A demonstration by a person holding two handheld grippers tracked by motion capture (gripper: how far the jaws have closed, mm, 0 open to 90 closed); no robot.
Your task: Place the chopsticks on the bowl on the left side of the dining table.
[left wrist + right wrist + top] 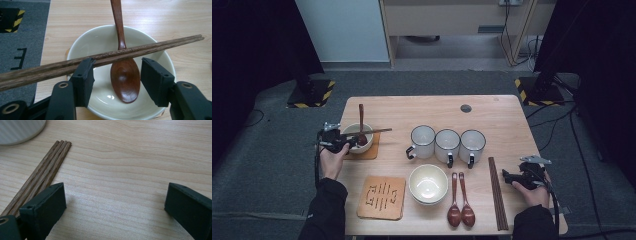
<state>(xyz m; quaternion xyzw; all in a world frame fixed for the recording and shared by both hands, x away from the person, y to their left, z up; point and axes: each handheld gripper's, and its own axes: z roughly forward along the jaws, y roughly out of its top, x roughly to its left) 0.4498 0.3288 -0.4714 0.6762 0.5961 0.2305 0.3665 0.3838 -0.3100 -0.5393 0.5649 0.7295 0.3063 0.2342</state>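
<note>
Chopsticks point(140, 50) across bowl point(155, 53), spoon point(125, 77) inside.

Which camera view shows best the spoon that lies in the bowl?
The left gripper view: the spoon is large there, its head inside the bowl, under the chopsticks. The high view shows it small, beside the left gripper.

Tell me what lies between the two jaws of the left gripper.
In the left gripper view, the wooden spoon lies in the bowl between the open left gripper jaws; the chopsticks cross the rim above.
</note>
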